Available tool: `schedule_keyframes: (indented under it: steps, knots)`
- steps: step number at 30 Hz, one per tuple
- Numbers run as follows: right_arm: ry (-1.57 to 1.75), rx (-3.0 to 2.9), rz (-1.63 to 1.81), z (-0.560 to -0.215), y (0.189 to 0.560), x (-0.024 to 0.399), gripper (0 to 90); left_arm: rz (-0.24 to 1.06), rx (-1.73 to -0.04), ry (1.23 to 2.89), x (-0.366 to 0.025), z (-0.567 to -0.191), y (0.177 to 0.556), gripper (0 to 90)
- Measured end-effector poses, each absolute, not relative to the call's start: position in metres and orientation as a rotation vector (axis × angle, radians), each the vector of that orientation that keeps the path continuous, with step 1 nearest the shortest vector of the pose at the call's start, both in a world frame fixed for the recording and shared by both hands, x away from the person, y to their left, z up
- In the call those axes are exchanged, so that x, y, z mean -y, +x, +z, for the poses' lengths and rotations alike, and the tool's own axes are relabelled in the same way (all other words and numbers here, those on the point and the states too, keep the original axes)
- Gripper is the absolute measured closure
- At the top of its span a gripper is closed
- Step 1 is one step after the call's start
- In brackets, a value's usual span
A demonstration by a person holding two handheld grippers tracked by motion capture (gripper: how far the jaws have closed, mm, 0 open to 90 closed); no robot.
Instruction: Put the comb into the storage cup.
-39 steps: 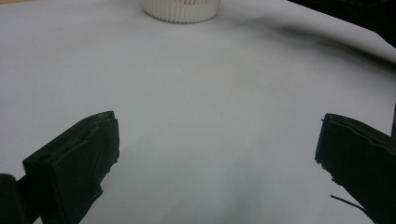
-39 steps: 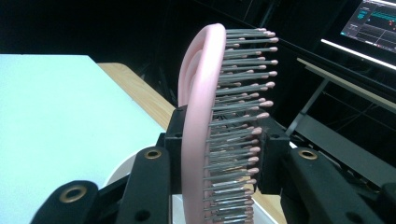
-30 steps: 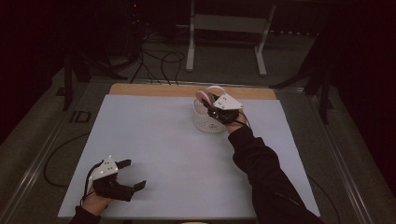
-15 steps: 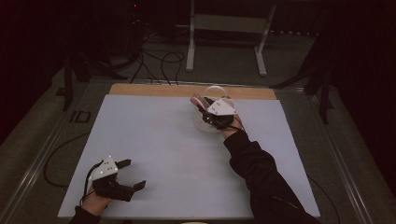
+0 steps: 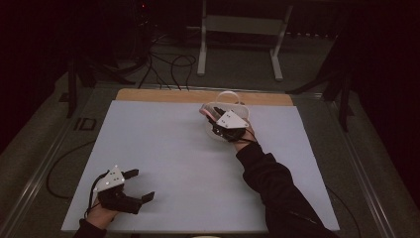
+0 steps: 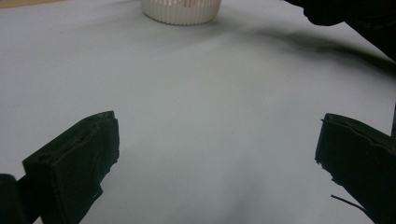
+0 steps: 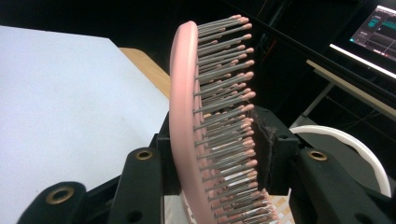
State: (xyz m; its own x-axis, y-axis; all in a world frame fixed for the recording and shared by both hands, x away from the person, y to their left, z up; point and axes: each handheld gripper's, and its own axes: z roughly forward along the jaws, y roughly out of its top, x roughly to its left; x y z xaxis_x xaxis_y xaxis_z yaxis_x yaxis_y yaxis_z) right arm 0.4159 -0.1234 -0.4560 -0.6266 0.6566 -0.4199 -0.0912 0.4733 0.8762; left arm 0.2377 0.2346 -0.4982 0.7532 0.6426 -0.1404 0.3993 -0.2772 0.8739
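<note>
1. At twelve o'clock, near the surface's [image 5: 163, 148] far edge, our right gripper [image 5: 218, 120] grasps a pink brush [image 7: 187, 126] over the white basket [image 5: 233, 99].
2. Our left gripper [image 5: 139, 185], fingers released, sits at seven o'clock beside broad bare room.
3. Since earlier, the right fingers have just been opening slightly around the brush.

A dim recording lab, not a home.

The table [image 5: 163, 148] carries a plain pale sheet over a wooden top whose bare edge [image 5: 158, 95] shows at the far side, lit against a blacked-out room. Loose black cables [image 5: 171, 67] trail across the grey floor behind it, beside the feet of a white metal stand [image 5: 237, 47]. Dark tripod-like legs [image 5: 79, 82] stand at the table's left corner, and more at the right. In the right gripper view a lit monitor [image 7: 373, 32] glows on a bench in the dark.
</note>
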Motion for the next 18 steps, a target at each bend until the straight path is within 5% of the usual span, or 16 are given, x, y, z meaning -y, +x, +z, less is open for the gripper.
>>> schedule_keyframes:
  steps: [18]
  knots:
    - [0.443, -1.944, 1.22, -0.4585, 0.4072, 0.1245, 55.7, 0.291, -0.797, 1.908, -0.2345, -0.4983, 0.2376, 0.1]
